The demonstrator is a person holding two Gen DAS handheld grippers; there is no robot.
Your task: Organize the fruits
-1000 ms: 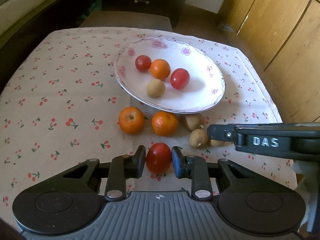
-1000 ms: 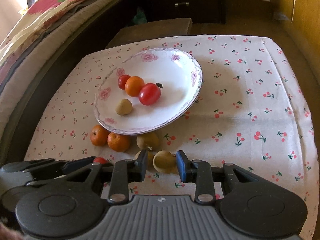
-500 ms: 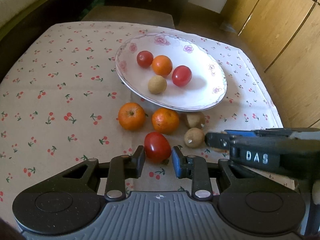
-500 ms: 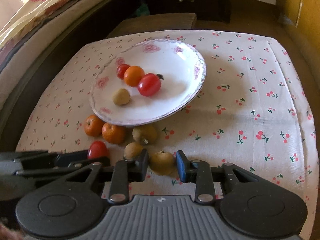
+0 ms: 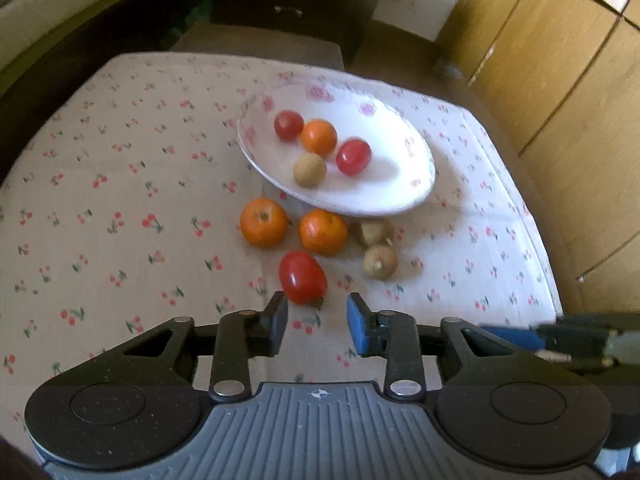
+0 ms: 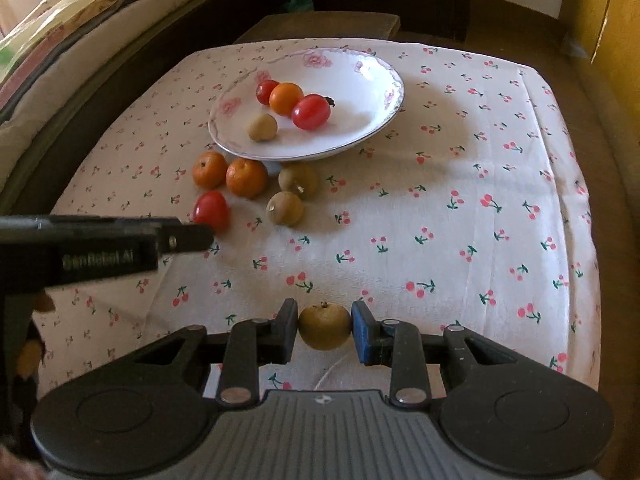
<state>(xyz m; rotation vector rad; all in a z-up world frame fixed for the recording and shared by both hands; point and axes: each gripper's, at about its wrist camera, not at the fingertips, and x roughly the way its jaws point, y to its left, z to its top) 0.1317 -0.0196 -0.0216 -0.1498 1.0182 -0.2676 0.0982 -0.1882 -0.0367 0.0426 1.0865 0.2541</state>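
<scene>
Evidently a brown fruit (image 6: pixel 325 327) was clenched by the right gripper (image 6: pixel 325 332), well short of the plate (image 6: pixel 384 118), probably for sorting. A tomato (image 5: pixel 302 277) lay free beyond the left gripper (image 5: pixel 317 326), whose jaws were opening.

Glossy white ceramic plate (image 6: pixel 376 80), matt cherry-print cotton cloth (image 6: pixel 460 216) – faintly creased, shiny smooth-skinned tomato (image 5: pixel 302 277), dull rough brown fruit (image 6: pixel 325 326), ribbed matt plastic – right gripper (image 6: pixel 325 330)
</scene>
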